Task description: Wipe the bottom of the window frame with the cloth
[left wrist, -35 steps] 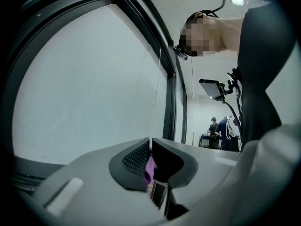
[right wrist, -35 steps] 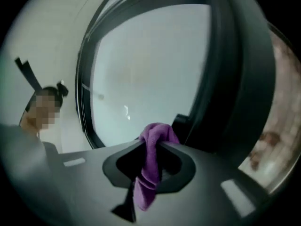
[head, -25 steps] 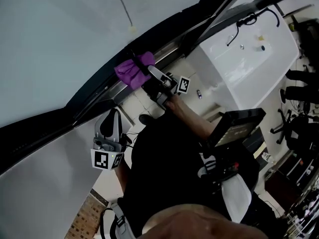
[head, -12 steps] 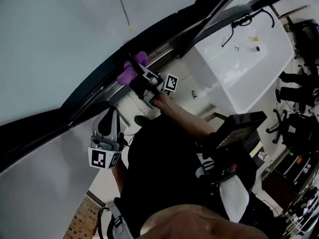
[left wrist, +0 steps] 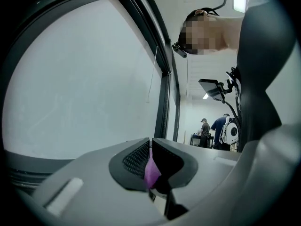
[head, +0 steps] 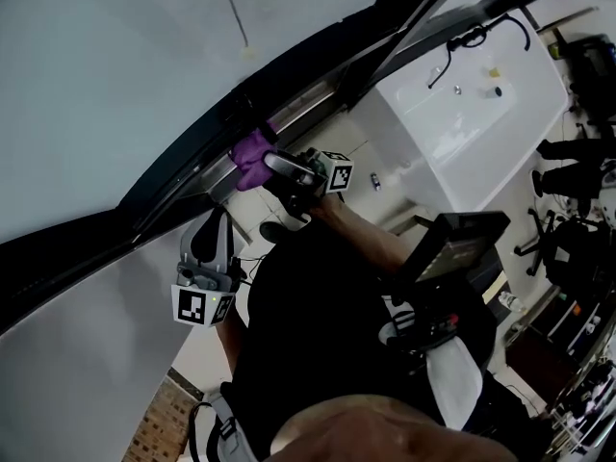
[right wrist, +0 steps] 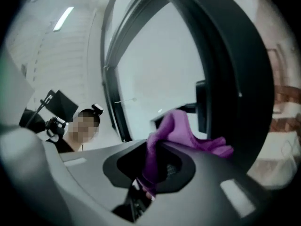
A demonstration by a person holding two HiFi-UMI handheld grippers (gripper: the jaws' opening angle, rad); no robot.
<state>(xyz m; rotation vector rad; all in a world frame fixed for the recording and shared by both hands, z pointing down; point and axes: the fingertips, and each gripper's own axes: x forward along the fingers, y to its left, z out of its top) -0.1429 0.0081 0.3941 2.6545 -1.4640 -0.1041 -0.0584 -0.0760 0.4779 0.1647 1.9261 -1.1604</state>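
Across the upper left of the head view, pale window glass (head: 115,65) above a dark window frame (head: 192,166) slanting down to the left. At upper right, a white sink (head: 481,114) beside pale floor tiles (head: 361,138). Near centre, right gripper (head: 272,165) clamped on the purple cloth (head: 252,150), against the frame's bottom rail. At lower left, left gripper (head: 216,227), jaws nearly together, well apart from the cloth.

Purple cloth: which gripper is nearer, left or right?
Right. The right gripper is shut on the purple cloth against the window frame. The left gripper hangs below the cloth, apart from it, jaws pointing up toward it.
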